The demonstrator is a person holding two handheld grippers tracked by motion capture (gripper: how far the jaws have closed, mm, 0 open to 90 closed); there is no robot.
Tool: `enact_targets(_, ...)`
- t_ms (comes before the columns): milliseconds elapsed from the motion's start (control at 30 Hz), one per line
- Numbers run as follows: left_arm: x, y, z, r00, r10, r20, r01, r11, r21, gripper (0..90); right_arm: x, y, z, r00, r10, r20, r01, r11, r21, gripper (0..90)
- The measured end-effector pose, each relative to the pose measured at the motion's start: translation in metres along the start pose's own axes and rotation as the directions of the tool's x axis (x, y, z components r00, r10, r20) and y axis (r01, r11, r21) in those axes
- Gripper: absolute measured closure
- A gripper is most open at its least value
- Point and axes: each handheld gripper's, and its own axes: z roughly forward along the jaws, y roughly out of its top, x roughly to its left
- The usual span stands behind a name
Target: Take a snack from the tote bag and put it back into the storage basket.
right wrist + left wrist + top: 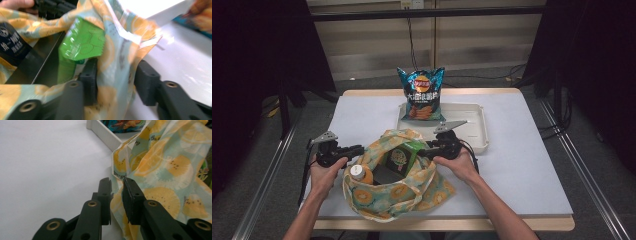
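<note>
Centrally on the white-topped table, near its front edge: a soft fabric tote bag printed with yellow citrus slices on pale blue-green, mouth gaping upward. Inside the bag, a glossy green snack packet standing toward the right side, a bottle with a white cap and orange body at the left, and a dark flat package between them. At the bag's left rim, left claw with its two black jaws standing a narrow gap apart, a fold of the printed cloth running up between them; pads close against the fabric, though from the left gripper view cannot tell whether truly pinching it. At the bag's right rim, right claw spread well apart, a loose hanging of the bag's cloth lying between the jaws without being squeezed, one jaw inside the bag just below the green packet, the other outside over the table. In the high view, both claws held level by bare hands coming in from the near edge, left claw and right claw pointing inward at each other across the bag's opening. Behind the bag, a shallow white rectangular plastic tray, with a blue crisp bag showing orange chips propped upright at its left end.
</note>
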Motion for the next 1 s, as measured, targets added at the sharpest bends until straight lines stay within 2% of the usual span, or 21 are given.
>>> enact_targets(100, -0.001, 0.001, -0.002, 0.9999, -0.011, 0.010, 0.011, 0.9997, -0.021, 72.6, -0.002, 0.001, -0.012, 1.0000, 0.004, 0.009, -0.004, 1.000, -0.027, 47.3)
enact_targets(167, -0.001, 0.003, -0.003, 1.0000, -0.005, 0.003, 0.005, 0.9995, -0.030, 70.4, -0.002, 0.002, -0.020, 0.9999, 0.005, 0.015, -0.004, 0.999, -0.042, 45.7)
enact_targets(300, -0.004, 0.005, -0.005, 1.0000, 0.000, 0.003, 0.000, 0.9989, -0.047, 65.7, -0.001, 0.007, -0.032, 0.9986, -0.002, 0.054, 0.006, 0.997, -0.072, 38.9)
enact_targets(433, -0.005, 0.006, -0.005, 0.9999, -0.001, 0.010, 0.002, 0.9982, -0.060, 65.5, 0.001, 0.014, -0.041, 0.9978, -0.010, 0.066, 0.017, 0.994, -0.105, 39.0)
enact_targets(500, -0.007, 0.007, -0.006, 0.9999, 0.011, 0.012, -0.010, 0.9982, -0.059, 65.4, 0.002, 0.019, -0.046, 0.9973, -0.009, 0.073, 0.019, 0.992, -0.126, 39.5)
enact_targets(633, -0.010, 0.011, -0.006, 0.9997, 0.016, 0.019, -0.015, 0.9974, -0.071, 64.8, 0.009, 0.024, -0.047, 0.9969, -0.027, 0.074, 0.037, 0.989, -0.142, 48.9)
enact_targets(733, -0.011, 0.010, -0.005, 0.9996, 0.023, 0.013, -0.023, 0.9980, -0.060, 64.8, 0.017, 0.027, -0.049, 0.9965, -0.041, 0.073, 0.053, 0.984, -0.171, 56.0)
enact_targets(800, -0.011, 0.010, -0.004, 0.9997, 0.023, 0.012, -0.023, 0.9981, -0.058, 64.8, 0.019, 0.030, -0.053, 0.9982, -0.040, 0.044, 0.048, 0.979, -0.196, 63.9)
enact_targets(900, -0.011, 0.010, -0.004, 0.9996, 0.026, 0.013, -0.025, 0.9981, -0.056, 64.8, 0.020, 0.029, -0.050, 0.9983, -0.052, 0.026, 0.056, 0.986, -0.160, 70.2)
enact_targets(933, -0.011, 0.010, -0.004, 0.9996, 0.026, 0.012, -0.026, 0.9981, -0.055, 64.8, 0.021, 0.027, -0.047, 0.9979, -0.062, 0.019, 0.064, 0.989, -0.131, 71.1)
enact_targets(1000, -0.011, 0.010, -0.004, 0.9995, 0.028, 0.013, -0.027, 0.9983, -0.052, 64.8, 0.022, 0.023, -0.040, 0.9976, -0.066, 0.020, 0.068, 0.993, -0.095, 68.7)
